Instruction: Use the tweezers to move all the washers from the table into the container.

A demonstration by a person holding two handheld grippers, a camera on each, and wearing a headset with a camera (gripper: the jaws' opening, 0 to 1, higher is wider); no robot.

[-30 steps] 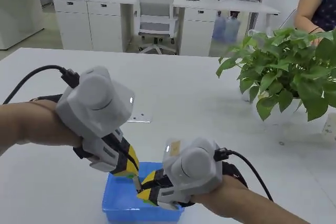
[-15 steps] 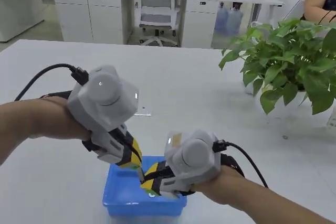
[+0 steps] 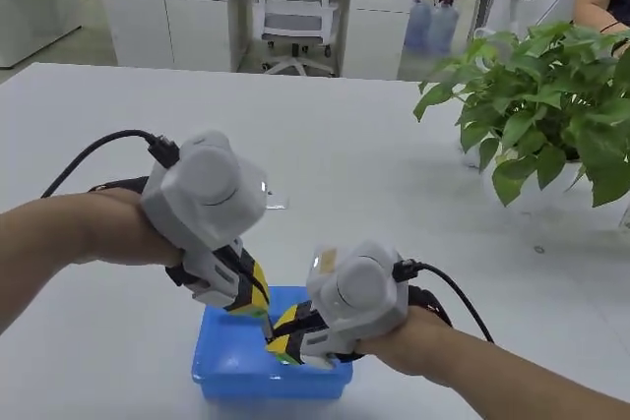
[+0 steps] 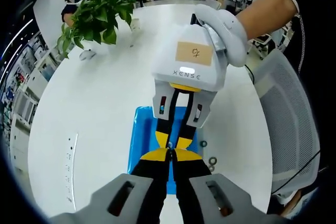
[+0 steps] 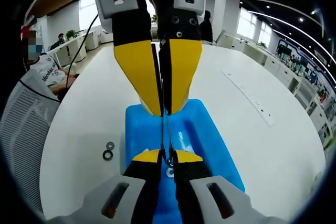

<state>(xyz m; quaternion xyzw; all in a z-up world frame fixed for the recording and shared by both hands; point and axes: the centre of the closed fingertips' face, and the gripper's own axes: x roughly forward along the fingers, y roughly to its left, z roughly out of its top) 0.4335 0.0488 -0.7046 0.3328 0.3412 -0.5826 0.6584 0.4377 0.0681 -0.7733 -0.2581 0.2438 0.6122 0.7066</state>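
Over the blue container [image 3: 224, 377] my two grippers meet tip to tip. The left gripper [image 3: 258, 310] comes down from the left, and the right gripper [image 3: 282, 341] reaches in from the right. In the right gripper view, thin metal tweezers [image 5: 163, 109] run from the left gripper's yellow jaws down into the right gripper [image 5: 167, 157]; both are shut on them. A washer [image 5: 169, 172] shows just below those tips, over the container floor [image 5: 210, 140]. Two washers [image 5: 108, 150] lie on the table beside the container, seen as three washers [image 4: 211, 160] in the left gripper view.
A potted plant [image 3: 541, 115] stands at the right of the white table. A clear ruler [image 3: 266, 206] lies beyond the left gripper. A mesh office chair [image 4: 289, 103] sits at the near table edge. Desks, a chair and a person are in the background.
The head camera has tilted and shifted a little. Both grippers stay joined over the container, a touch closer to it.
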